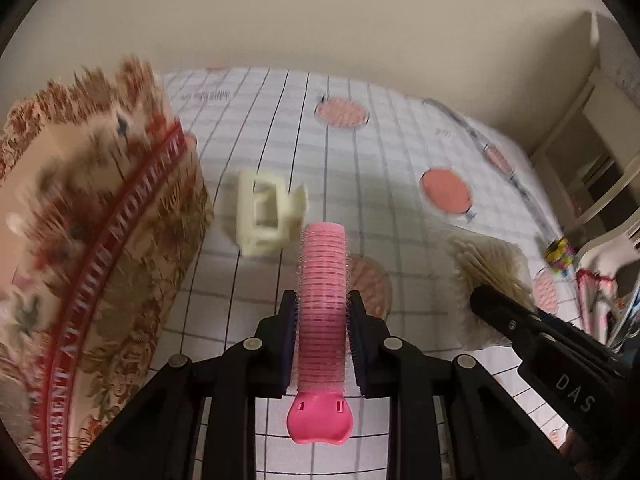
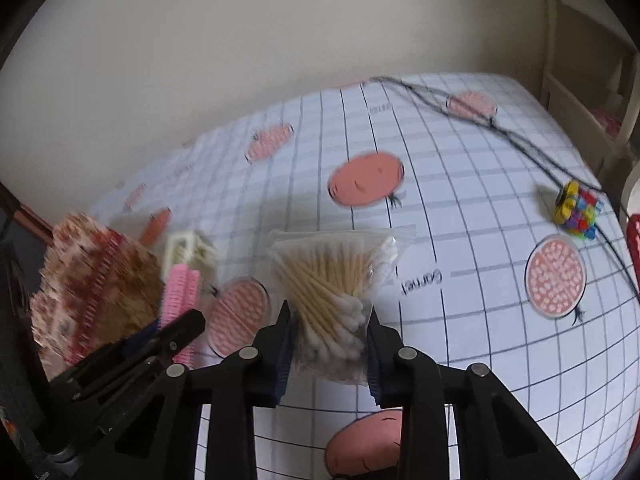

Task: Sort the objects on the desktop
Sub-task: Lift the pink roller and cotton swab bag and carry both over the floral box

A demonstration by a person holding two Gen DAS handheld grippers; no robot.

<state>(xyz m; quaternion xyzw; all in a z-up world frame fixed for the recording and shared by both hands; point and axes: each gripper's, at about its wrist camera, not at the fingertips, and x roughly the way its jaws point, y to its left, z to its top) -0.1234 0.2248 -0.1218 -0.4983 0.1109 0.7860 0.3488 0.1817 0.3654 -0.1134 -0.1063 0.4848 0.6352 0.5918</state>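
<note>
A pink hair roller (image 1: 323,264) with a smooth pink end cap stands between the fingers of my left gripper (image 1: 322,304), which is shut on it above the cloth. My right gripper (image 2: 330,316) is shut on a clear bag of cotton swabs (image 2: 332,272), pinching its lower end. A cream hair claw clip (image 1: 266,214) lies on the checked tablecloth (image 1: 360,160) just beyond the roller. In the right wrist view the roller (image 2: 182,284) and the left gripper (image 2: 176,326) show at the left, close beside the bag.
A floral-patterned box (image 1: 92,240) stands at the left, near the clip. A small multicoloured puzzle cube (image 2: 578,210) sits at the far right by a black cable (image 2: 520,140). A wall runs behind the table; shelving stands at the right.
</note>
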